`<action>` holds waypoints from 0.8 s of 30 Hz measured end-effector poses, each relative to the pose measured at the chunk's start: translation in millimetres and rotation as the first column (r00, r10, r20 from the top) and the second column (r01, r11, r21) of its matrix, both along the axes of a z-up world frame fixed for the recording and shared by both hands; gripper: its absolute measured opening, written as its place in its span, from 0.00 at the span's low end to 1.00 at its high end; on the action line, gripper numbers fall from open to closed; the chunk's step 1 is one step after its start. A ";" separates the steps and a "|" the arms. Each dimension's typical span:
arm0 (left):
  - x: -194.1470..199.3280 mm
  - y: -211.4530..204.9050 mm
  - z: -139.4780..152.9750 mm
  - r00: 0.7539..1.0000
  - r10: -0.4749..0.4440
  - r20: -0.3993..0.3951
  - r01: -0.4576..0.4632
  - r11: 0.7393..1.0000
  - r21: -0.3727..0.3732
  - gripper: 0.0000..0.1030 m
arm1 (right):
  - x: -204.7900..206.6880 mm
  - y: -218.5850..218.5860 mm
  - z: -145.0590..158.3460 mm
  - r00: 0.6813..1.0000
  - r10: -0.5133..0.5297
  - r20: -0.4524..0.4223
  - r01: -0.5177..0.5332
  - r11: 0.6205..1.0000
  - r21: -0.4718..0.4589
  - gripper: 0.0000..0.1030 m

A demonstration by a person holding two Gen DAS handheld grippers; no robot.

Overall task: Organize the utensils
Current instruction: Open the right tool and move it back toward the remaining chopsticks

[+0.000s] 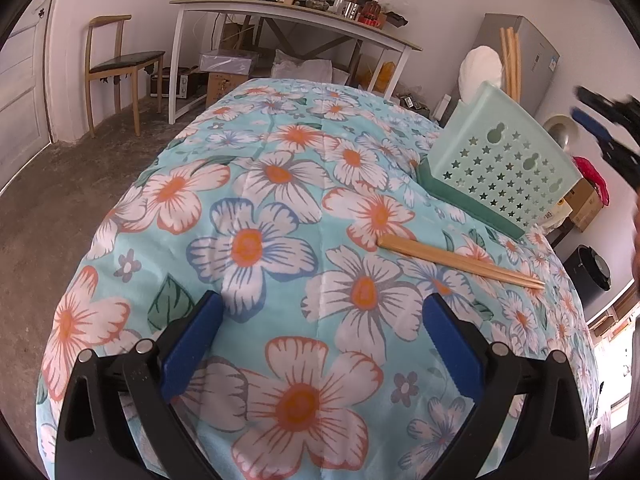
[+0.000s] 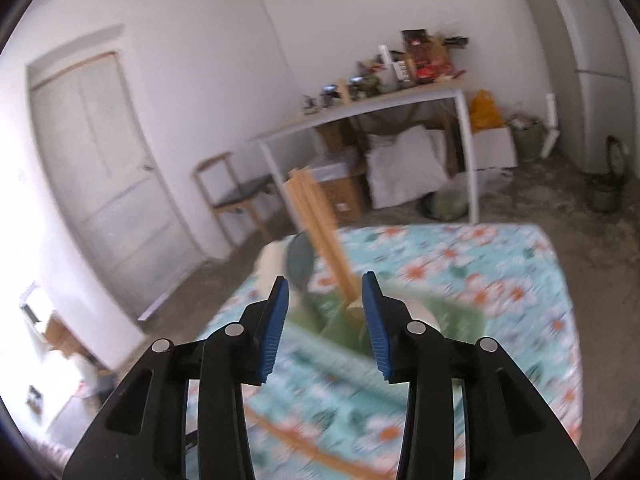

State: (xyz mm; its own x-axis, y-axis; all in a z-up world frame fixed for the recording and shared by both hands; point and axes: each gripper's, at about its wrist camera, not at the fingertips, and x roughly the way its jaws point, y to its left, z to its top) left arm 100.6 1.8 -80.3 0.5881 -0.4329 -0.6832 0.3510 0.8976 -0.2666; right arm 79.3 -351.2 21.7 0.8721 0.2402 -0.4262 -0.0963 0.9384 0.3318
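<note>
The left gripper [image 1: 322,336] hovers over the floral bench [image 1: 256,184], fingers apart with nothing between them. A pair of chopsticks [image 1: 460,261] lies beside the green holder [image 1: 500,168]. The right gripper [image 2: 325,326] stands open before more chopsticks [image 2: 320,224] in it. No writing is legible.

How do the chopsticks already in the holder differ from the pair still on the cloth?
The chopsticks in the green utensil holder stand upright, tops poking above its rim; the loose pair of chopsticks lies flat on the flowered cloth. The standing ones are mostly hidden behind the holder wall; the loose pair shows end to end, side by side, in front of the holder. All look like plain light wood.
</note>
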 end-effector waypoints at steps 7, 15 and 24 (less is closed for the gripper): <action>0.0 -5.7 0.8 1.000 0.000 0.001 0.000 1.000 0.028 0.94 | -30.8 32.5 -42.1 0.996 0.022 -0.087 -0.027 0.998 -0.063 0.66; -0.8 -19.7 -0.1 1.000 -0.005 -0.001 0.005 0.990 0.138 0.95 | -46.3 24.8 -109.1 0.972 -0.029 -0.232 0.049 0.996 0.080 0.66; -2.8 -51.9 9.4 0.997 -0.066 0.034 0.054 0.958 0.280 0.94 | -66.8 -17.3 -150.9 0.958 -0.085 -0.274 0.153 0.960 0.235 0.75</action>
State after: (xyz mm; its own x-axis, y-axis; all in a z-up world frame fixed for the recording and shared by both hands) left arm 97.9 -50.1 -71.0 0.5980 -0.2639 -0.7568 0.4120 0.9111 0.0079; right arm 12.5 -368.5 -129.2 0.7684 0.2699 -0.5803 0.1319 0.8205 0.5563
